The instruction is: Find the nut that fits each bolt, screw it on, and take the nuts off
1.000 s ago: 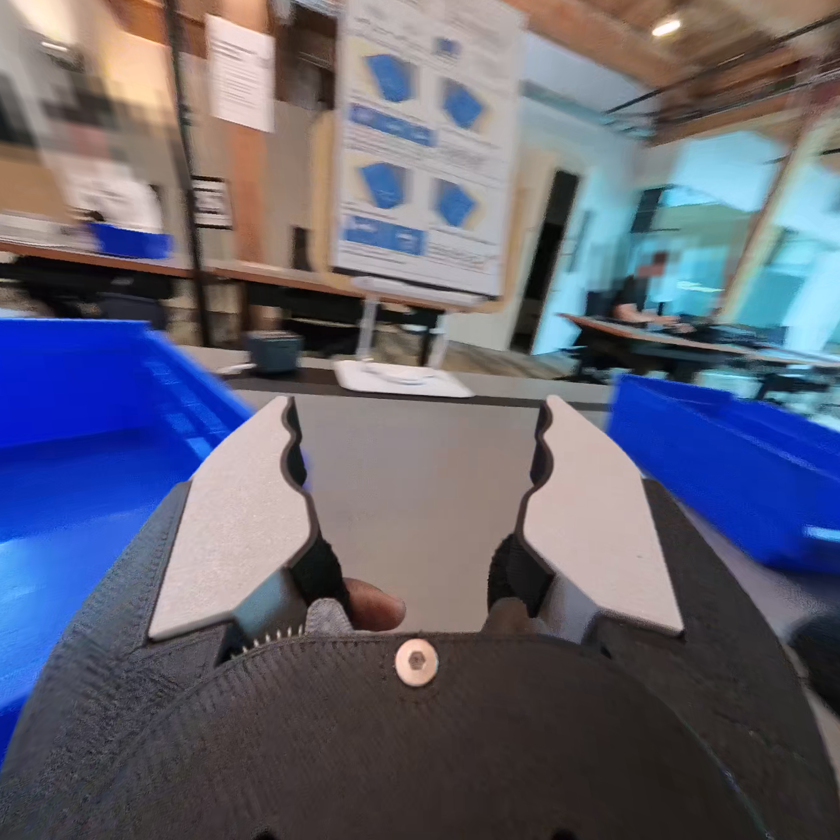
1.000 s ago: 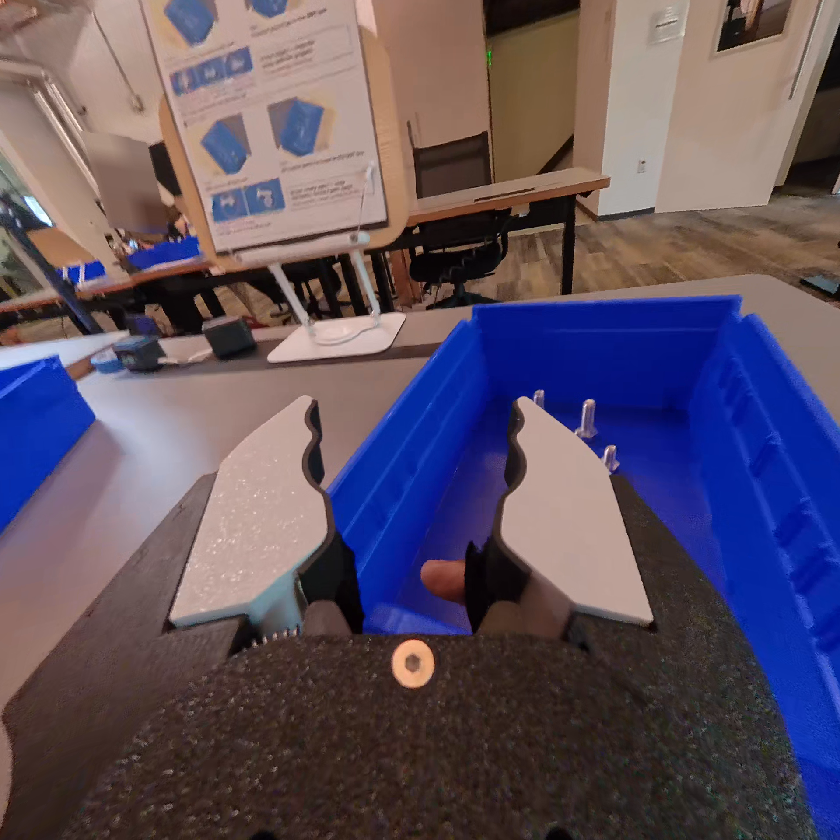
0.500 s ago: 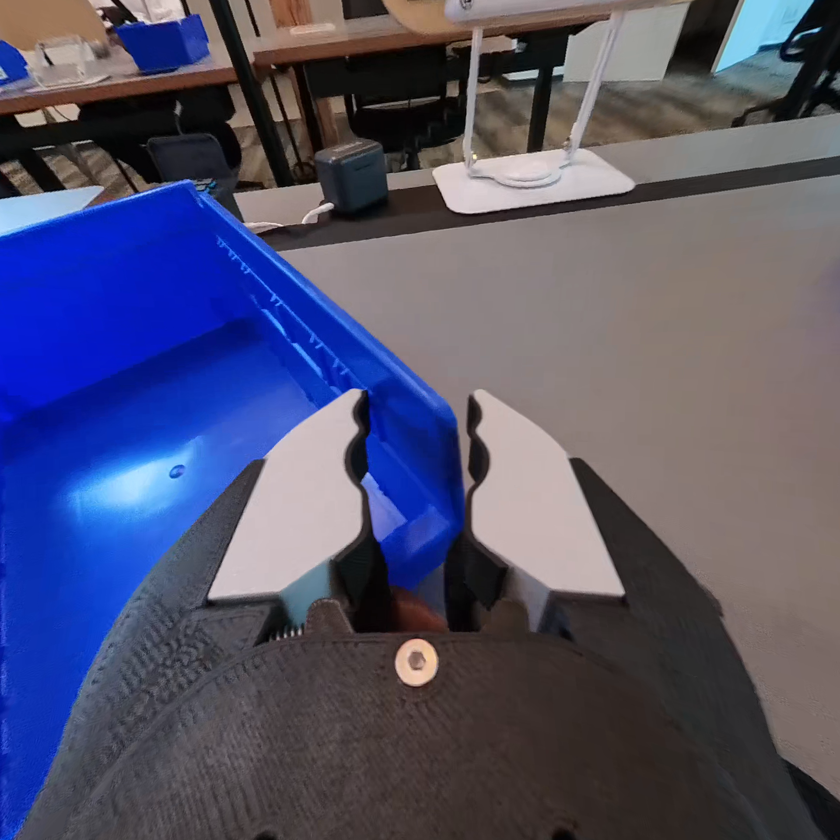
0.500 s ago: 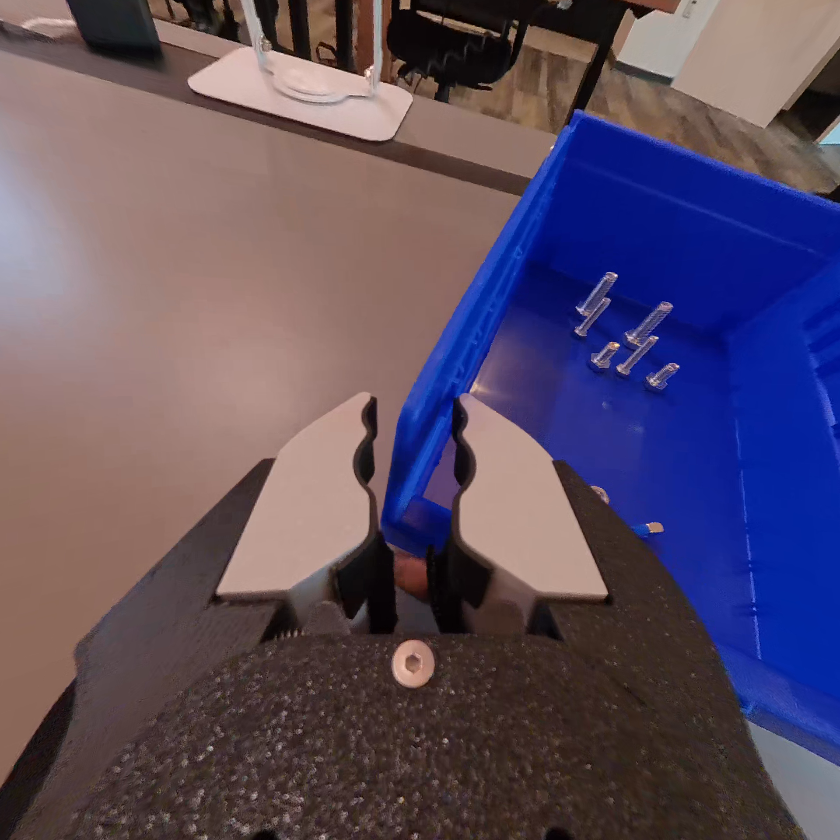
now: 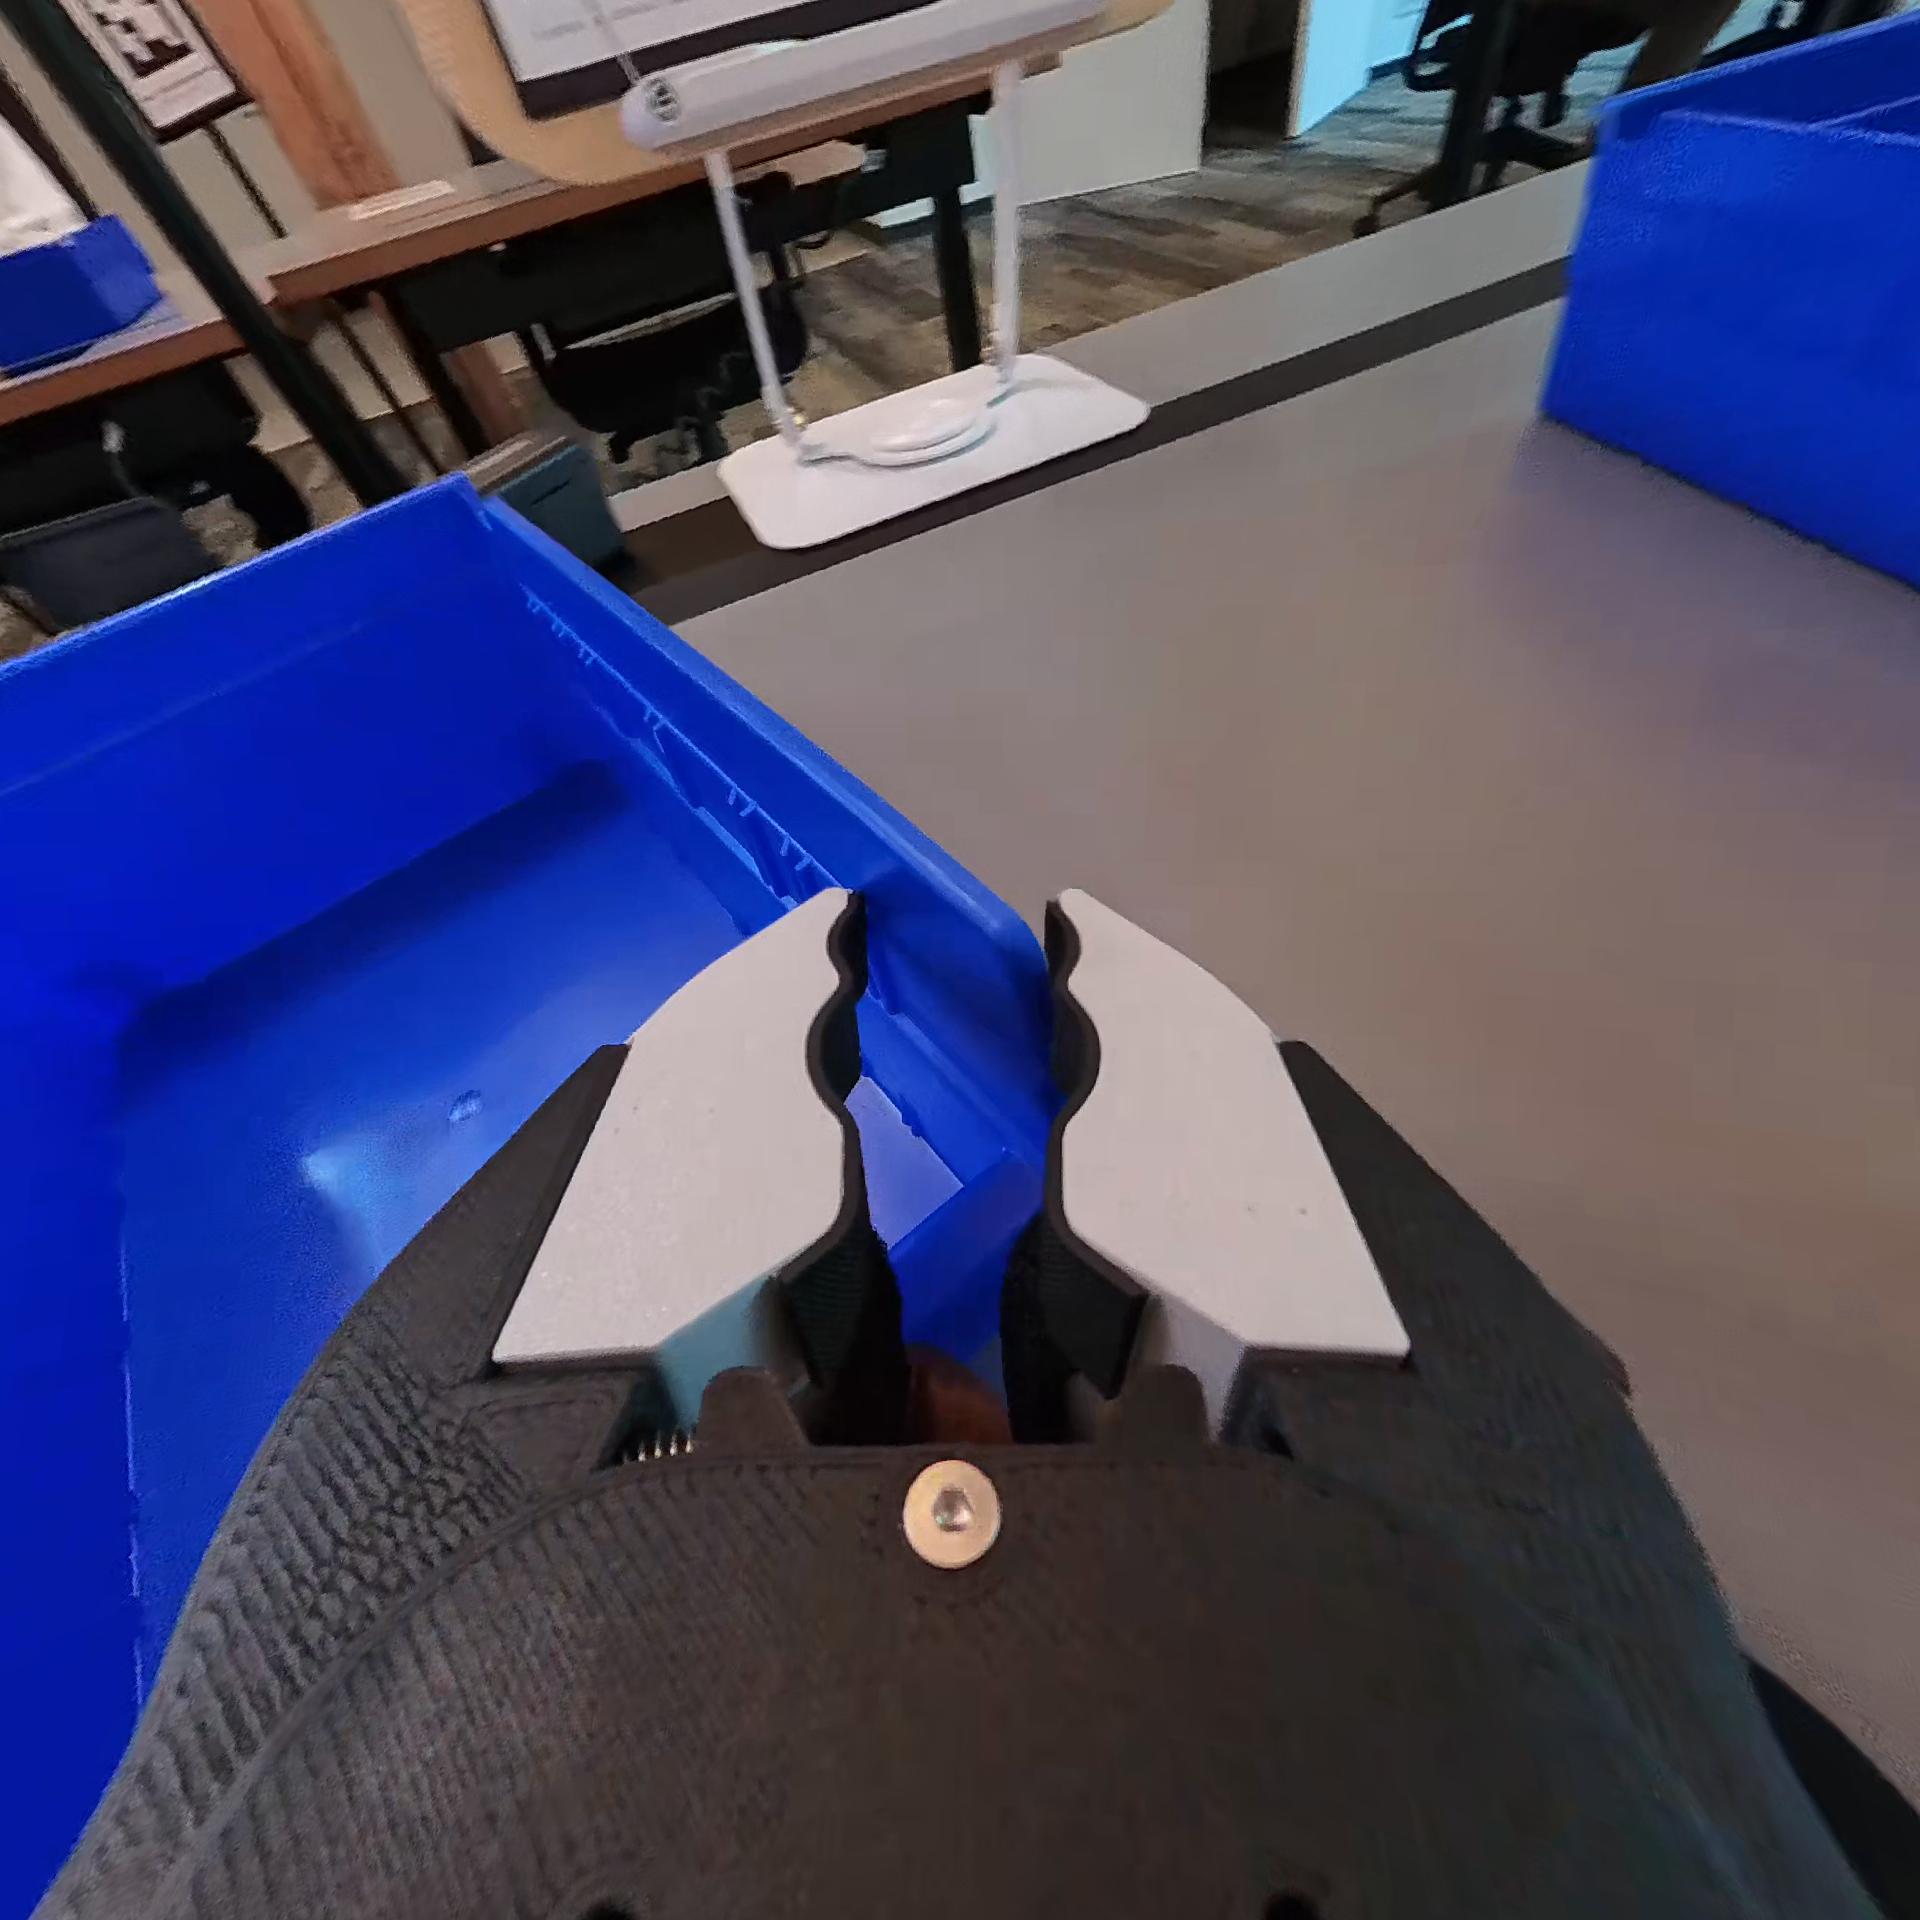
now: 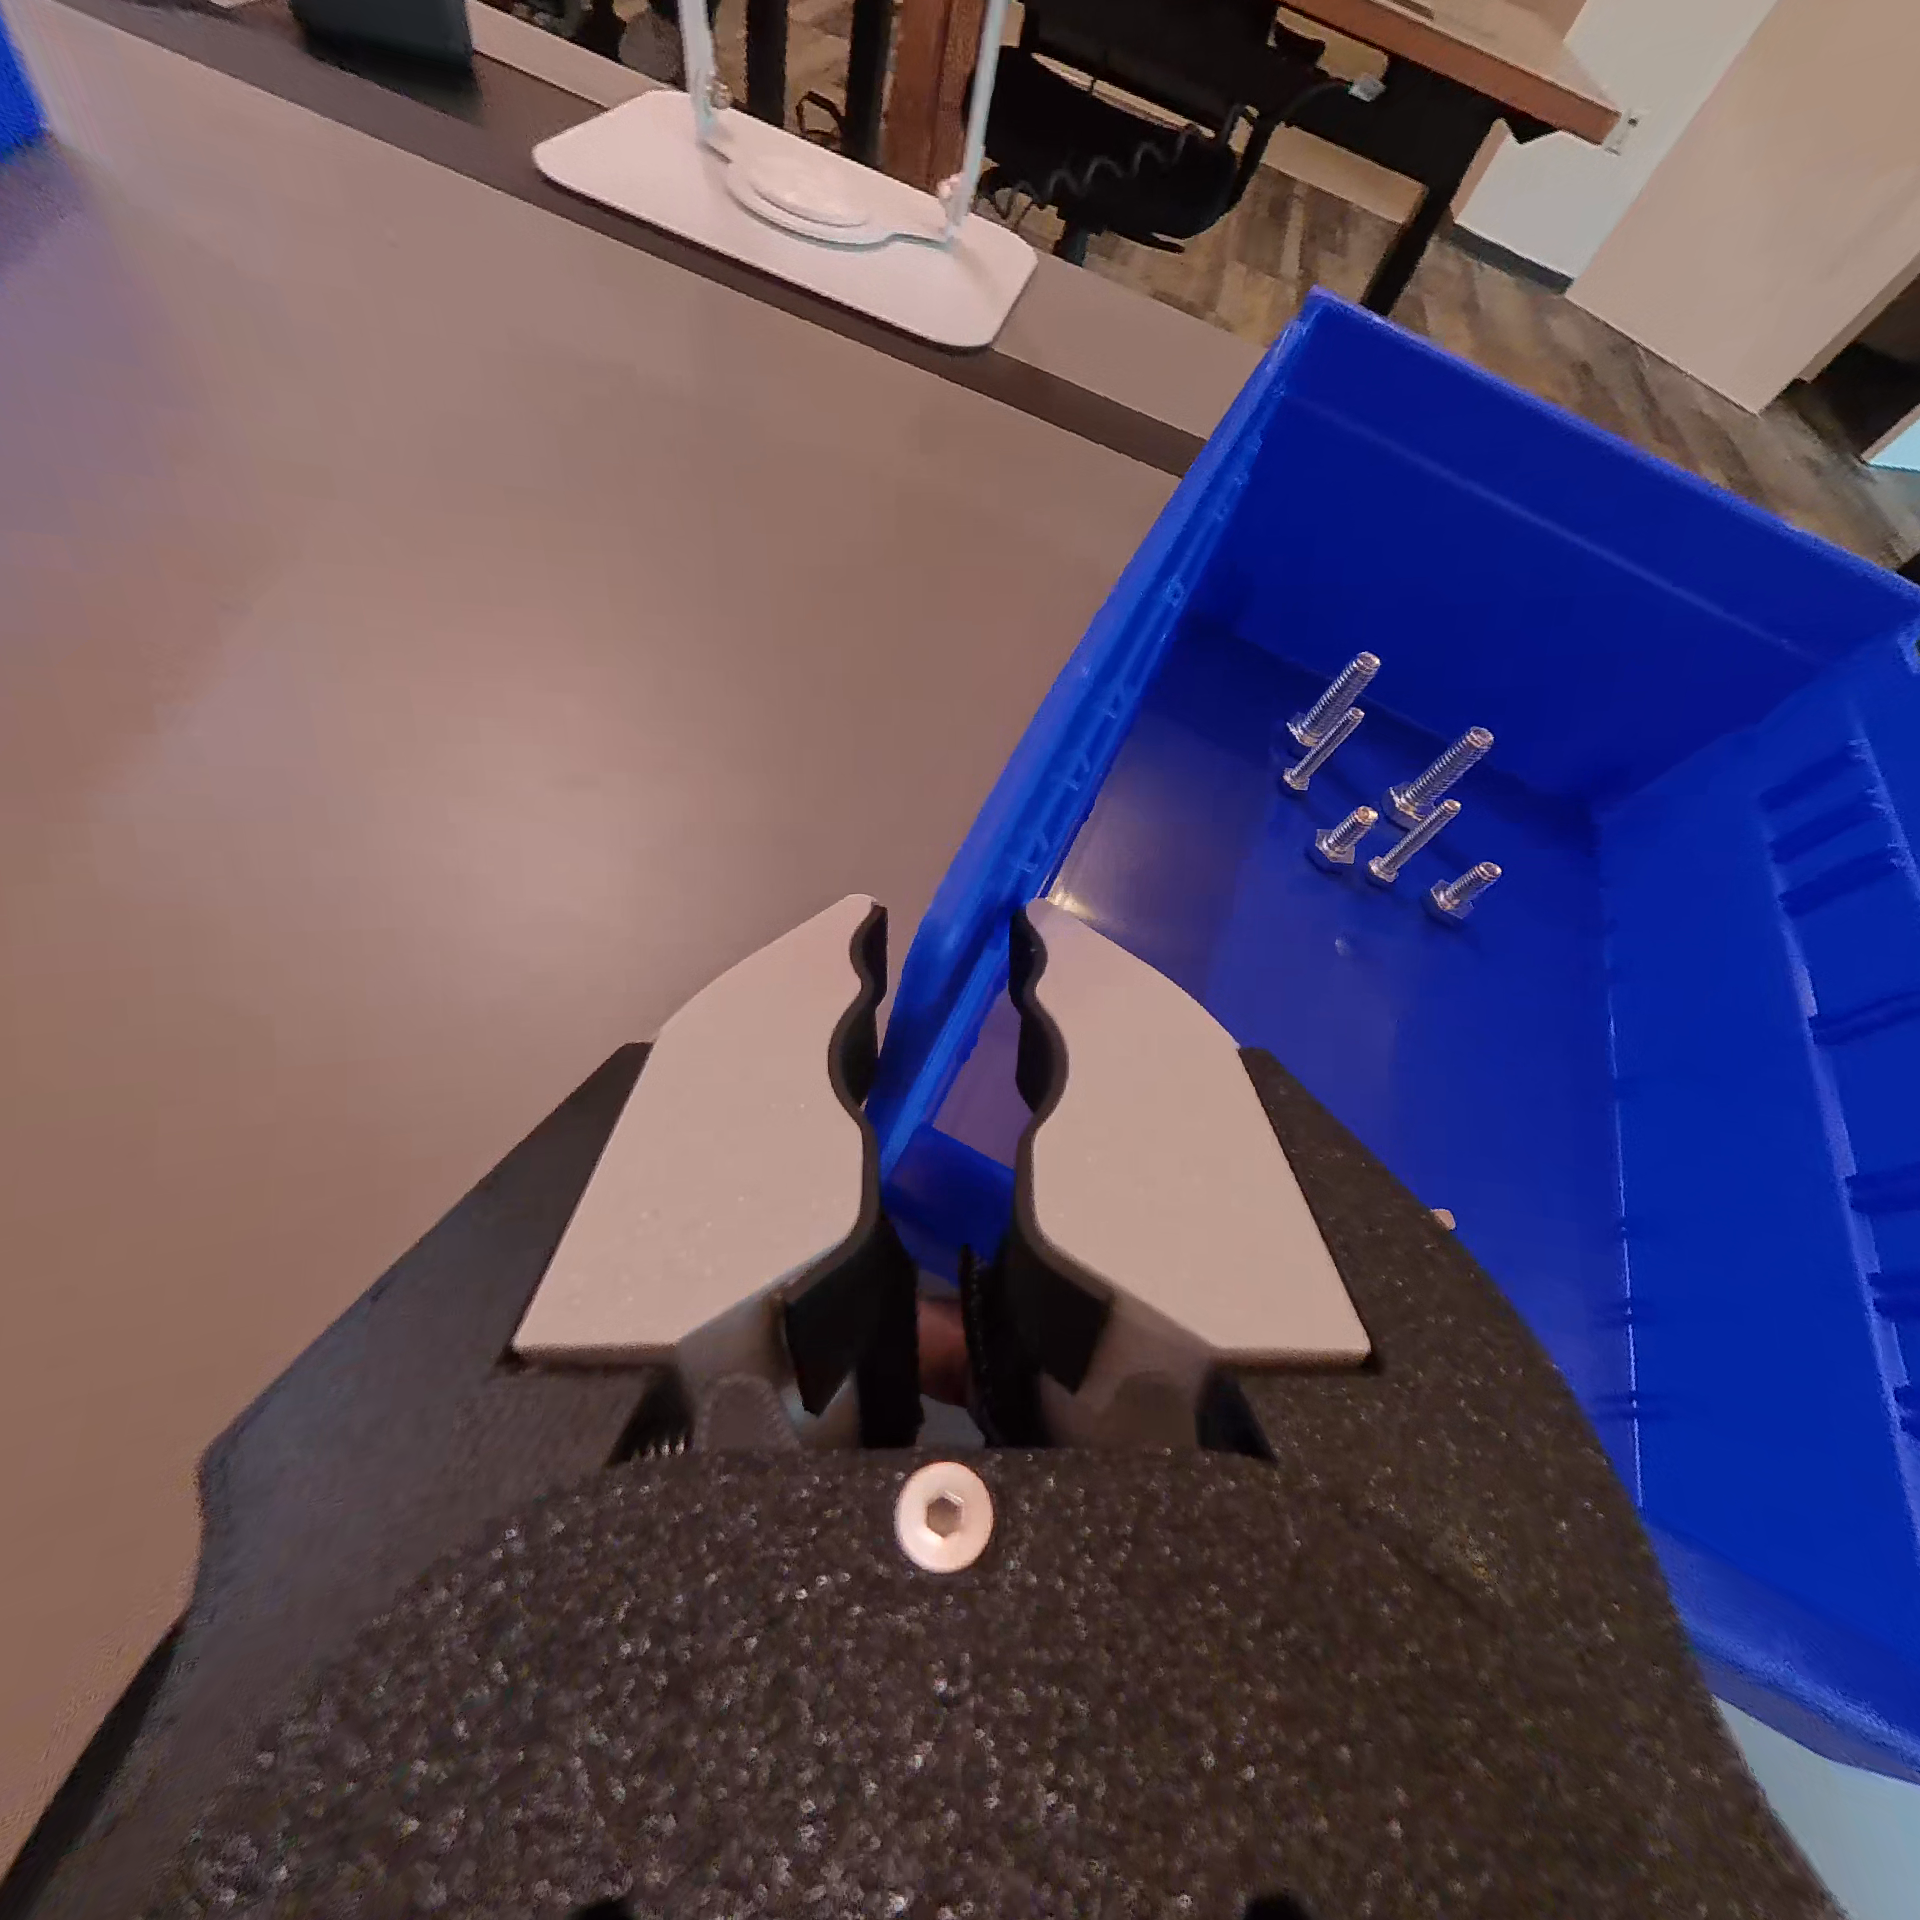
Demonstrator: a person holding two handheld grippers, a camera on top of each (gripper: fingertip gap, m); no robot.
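- Our left gripper (image 5: 951, 925) reaches forward and angles down over the near right corner of a blue bin (image 5: 312, 831) on the grey table (image 5: 1403, 831), its jaws narrowed astride the bin's right wall.
- In the left wrist view that wall fills the gap between the two fingers (image 5: 727, 1122); the right pad lies against its outer face and the left pad meets its inner edge, so we read this as a grip on the bin wall.
- A fingertip of the person holding the tool shows at 6 o'clock of the gap, behind the jaws.
- Our right gripper (image 6: 945, 925) takes the mirror pose, tilted down over the near left corner of a second blue bin (image 6: 1662, 1143), jaws narrow with one finger on each side of its left wall.
- Here the pads sit close against the wall on both sides; we read it as clamped.
- Six silver bolts (image 6: 1392, 790) stand clustered on the floor of the right-hand bin, toward 1 o'clock from the right gripper's tips.
- Each bolt rests on its head, its long axis upright; in this wide view the threaded ends lean toward 1 o'clock.
- Nuts we cannot make out in either view.
- A white stand base (image 5: 935, 447) sits at the table's far edge, at 12 o'clock.
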